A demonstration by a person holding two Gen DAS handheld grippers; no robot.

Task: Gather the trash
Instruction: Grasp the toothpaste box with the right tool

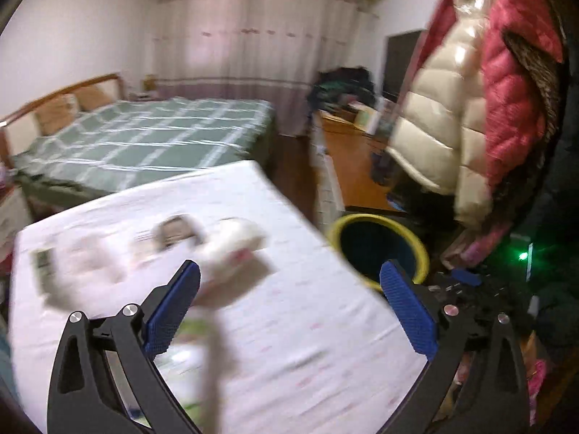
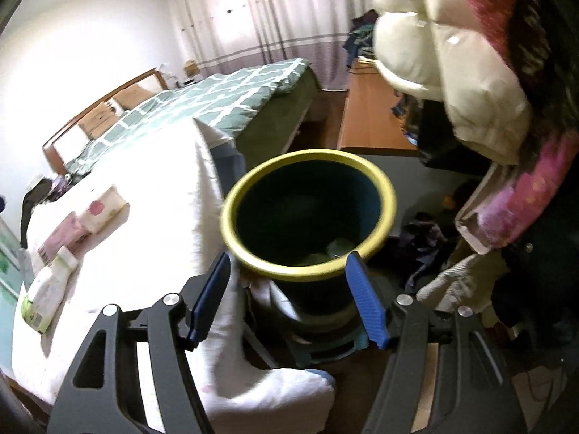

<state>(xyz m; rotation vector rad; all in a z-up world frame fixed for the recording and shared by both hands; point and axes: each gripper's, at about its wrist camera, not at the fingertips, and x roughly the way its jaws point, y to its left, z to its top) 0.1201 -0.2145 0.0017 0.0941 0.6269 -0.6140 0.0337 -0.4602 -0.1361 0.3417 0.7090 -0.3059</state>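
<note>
Before me, a bed [image 1: 144, 133] in green check; behind it, pale curtains [image 1: 246, 36]; to its right, a wooden desk [image 1: 354, 166] and hanging padded jackets [image 1: 470, 108].

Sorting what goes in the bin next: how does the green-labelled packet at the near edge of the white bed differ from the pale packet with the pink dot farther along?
In the right wrist view, the green-labelled packet is white with green print and lies nearest the camera by the bed's edge. The pink-dot packet is cream with a pink round mark and lies farther up the sheet. Both lie flat on the white bed, outside the yellow-rimmed bin.
</note>
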